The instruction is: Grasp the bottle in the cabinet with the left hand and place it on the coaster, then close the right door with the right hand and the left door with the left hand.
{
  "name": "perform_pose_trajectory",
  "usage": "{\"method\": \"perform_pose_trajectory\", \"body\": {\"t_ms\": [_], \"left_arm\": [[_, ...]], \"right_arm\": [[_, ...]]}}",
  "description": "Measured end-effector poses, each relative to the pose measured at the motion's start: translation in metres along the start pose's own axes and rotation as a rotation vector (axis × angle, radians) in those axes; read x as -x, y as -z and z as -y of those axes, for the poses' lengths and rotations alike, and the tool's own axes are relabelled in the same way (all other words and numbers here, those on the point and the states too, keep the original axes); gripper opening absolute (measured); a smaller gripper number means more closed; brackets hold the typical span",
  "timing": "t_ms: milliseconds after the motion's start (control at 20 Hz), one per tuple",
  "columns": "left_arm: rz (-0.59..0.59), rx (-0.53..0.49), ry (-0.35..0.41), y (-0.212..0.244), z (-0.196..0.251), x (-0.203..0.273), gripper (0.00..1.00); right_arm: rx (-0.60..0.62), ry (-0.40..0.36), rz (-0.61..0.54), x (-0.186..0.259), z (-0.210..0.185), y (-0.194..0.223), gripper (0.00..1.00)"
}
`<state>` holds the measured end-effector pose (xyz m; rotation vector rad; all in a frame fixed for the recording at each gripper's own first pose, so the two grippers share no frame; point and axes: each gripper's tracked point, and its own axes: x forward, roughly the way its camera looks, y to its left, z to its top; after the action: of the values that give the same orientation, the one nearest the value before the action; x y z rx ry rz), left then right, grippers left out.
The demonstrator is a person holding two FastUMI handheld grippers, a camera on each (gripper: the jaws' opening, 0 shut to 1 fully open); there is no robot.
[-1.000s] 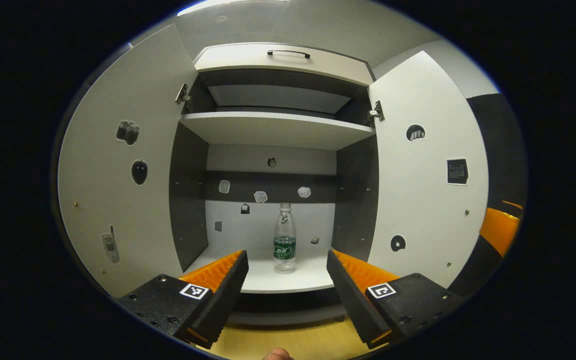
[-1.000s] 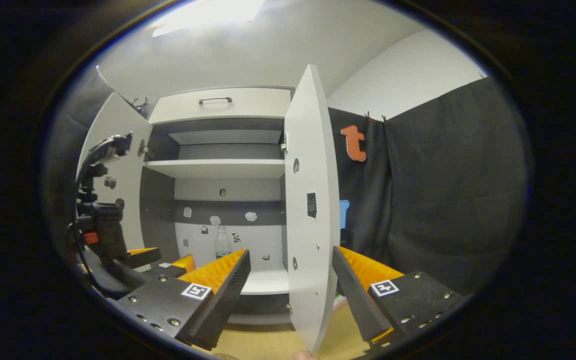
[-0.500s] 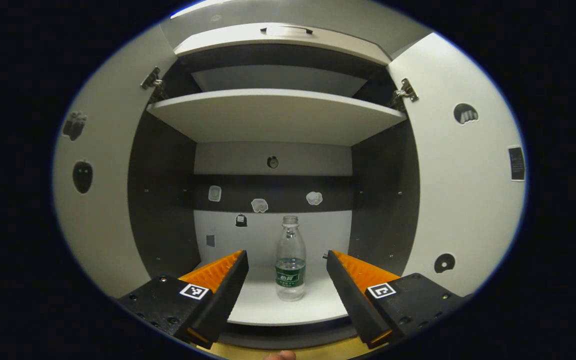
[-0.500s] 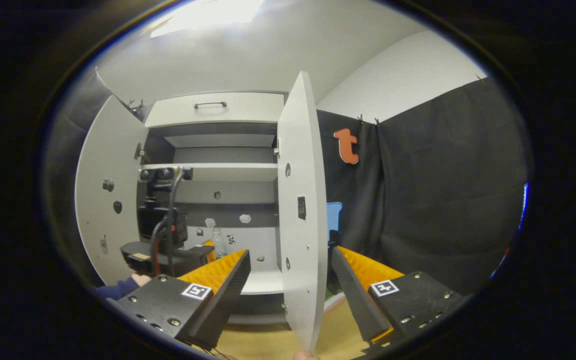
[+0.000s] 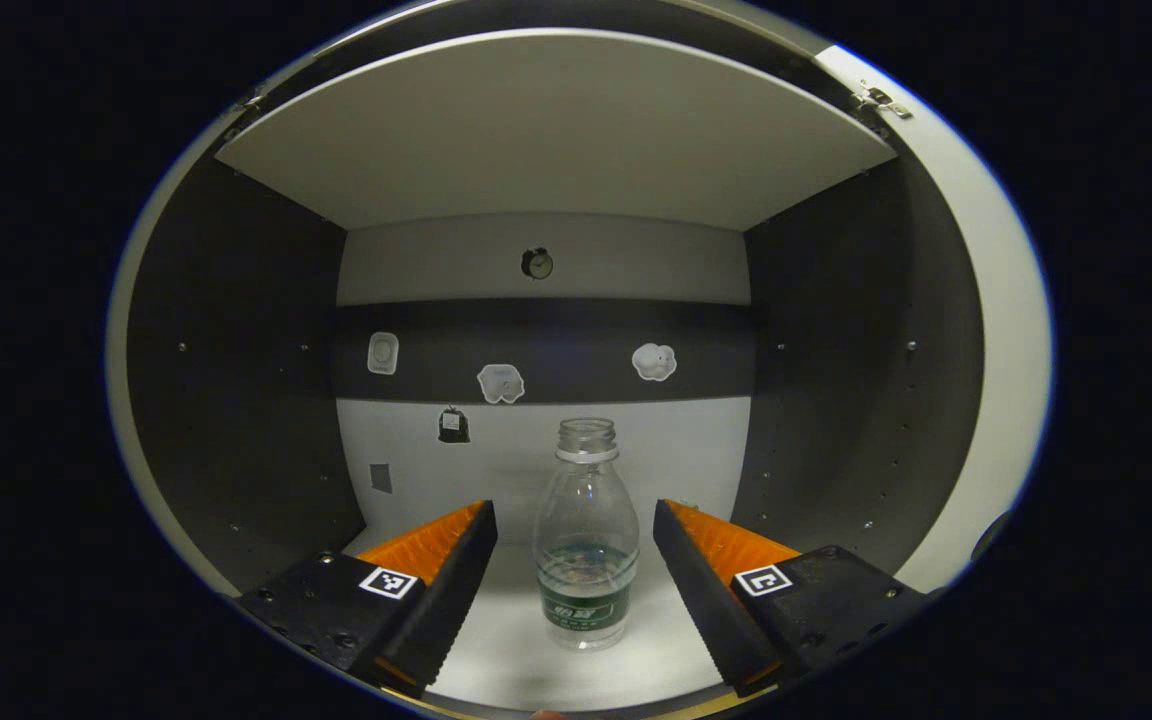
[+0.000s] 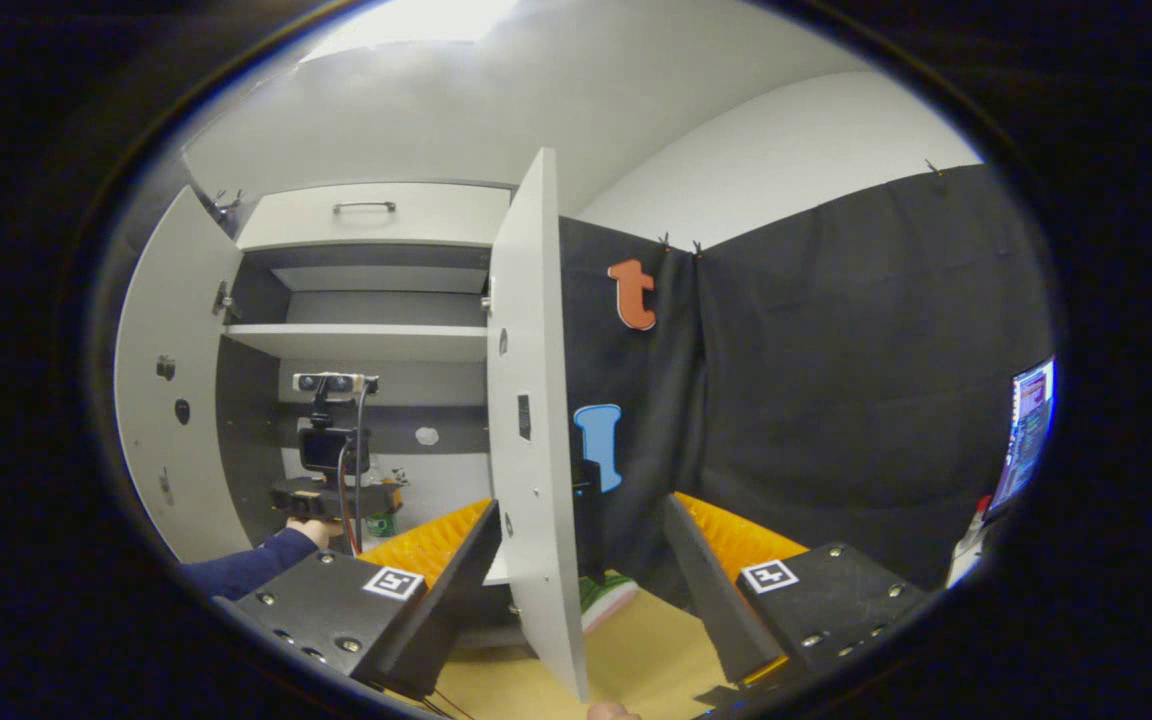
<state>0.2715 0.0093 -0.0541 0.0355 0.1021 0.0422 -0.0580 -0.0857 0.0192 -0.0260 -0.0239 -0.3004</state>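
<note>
In the left gripper view, the left gripper (image 5: 574, 530) is seen spread wide inside the lower compartment of the cabinet (image 5: 236, 400). The bottle (image 5: 584, 535) is found dead ahead of it, standing upright on the compartment floor with its long axis vertical and square to the line on which the fingers would close. Its lower body is framed between the two fingers, with a clear gap to each side, so nothing is gripped yet. Whether the fingertips have drawn level with the bottle or are a little short of it cannot be told surely from this angle. The shelf (image 5: 556, 130) is seen well above the gripper, and stickers are scattered on the back wall beyond the bottle.

In the right gripper view, the right gripper (image 6: 576, 530) is likewise held spread and empty, outside the cabinet. The free edge of the right door (image 6: 526, 420) is seen straight ahead, between the fingers in the picture but touched by neither. The left gripper (image 6: 336, 495) is seen farther off, ahead and to the left, held by a hand at the end of a dark sleeve (image 6: 246, 570); the left door (image 6: 161, 400) stands open beyond it. The bottle is judged far nearer the left gripper, and a short advance followed by closing on the body is judged to be what the grasp calls for.
</note>
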Motion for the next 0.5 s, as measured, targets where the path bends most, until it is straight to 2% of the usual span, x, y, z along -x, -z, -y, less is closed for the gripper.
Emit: {"method": "perform_pose_trajectory", "body": {"t_ms": [150, 250, 300, 500], "left_arm": [[-0.048, 0.013, -0.001, 0.015, 0.002, -0.021, 0.96], [-0.05, 0.019, -0.006, 0.015, 0.002, -0.024, 0.83], [-0.051, 0.019, 0.001, 0.014, 0.004, -0.026, 0.8], [-0.056, 0.015, 0.013, 0.016, 0.009, -0.023, 0.77]], "right_arm": [[0.013, 0.04, 0.002, 0.002, 0.012, 0.0, 0.99], [0.022, 0.059, 0.007, 0.001, 0.018, -0.001, 1.0], [0.027, 0.065, 0.006, 0.002, 0.02, -0.001, 1.0], [0.028, 0.067, 0.005, 0.0, 0.024, 0.0, 1.0]]}}
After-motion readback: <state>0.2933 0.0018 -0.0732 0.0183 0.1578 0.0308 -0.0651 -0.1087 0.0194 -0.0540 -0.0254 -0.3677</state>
